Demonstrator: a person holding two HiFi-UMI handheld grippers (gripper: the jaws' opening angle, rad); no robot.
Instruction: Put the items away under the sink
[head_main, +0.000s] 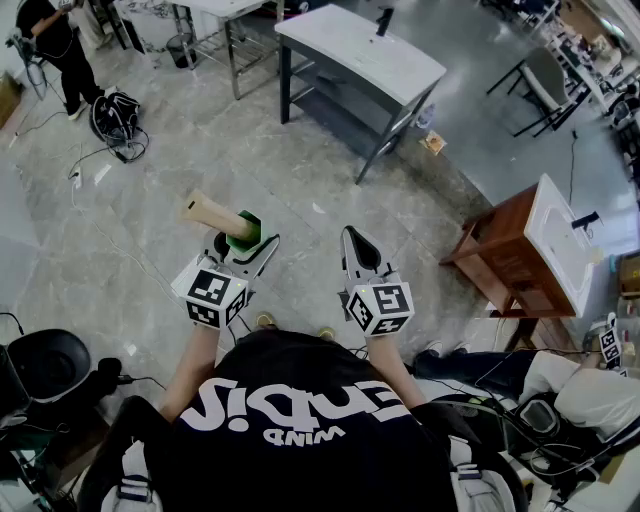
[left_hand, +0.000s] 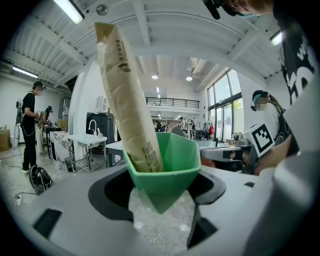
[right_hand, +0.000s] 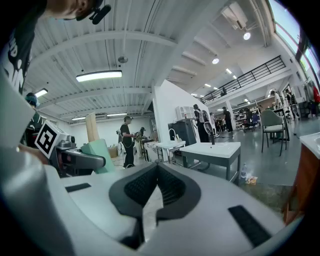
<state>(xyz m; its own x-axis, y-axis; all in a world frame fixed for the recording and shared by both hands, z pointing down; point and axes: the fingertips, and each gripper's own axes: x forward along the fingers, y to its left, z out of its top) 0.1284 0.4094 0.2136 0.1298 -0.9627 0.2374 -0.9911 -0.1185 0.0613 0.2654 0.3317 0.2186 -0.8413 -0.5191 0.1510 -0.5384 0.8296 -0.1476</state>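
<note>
Clasping green cup (left_hand: 162, 170), left tool (left_hand: 160, 207)

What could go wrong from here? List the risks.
1. The tall paper pack leans in the green cup held by the left claw; a tilt could tip it out.
2. The right claw is shut and empty, so nothing steadies the pack.
3. The wooden sink cabinet stands off to the right; the carry there may jostle the load.
</note>
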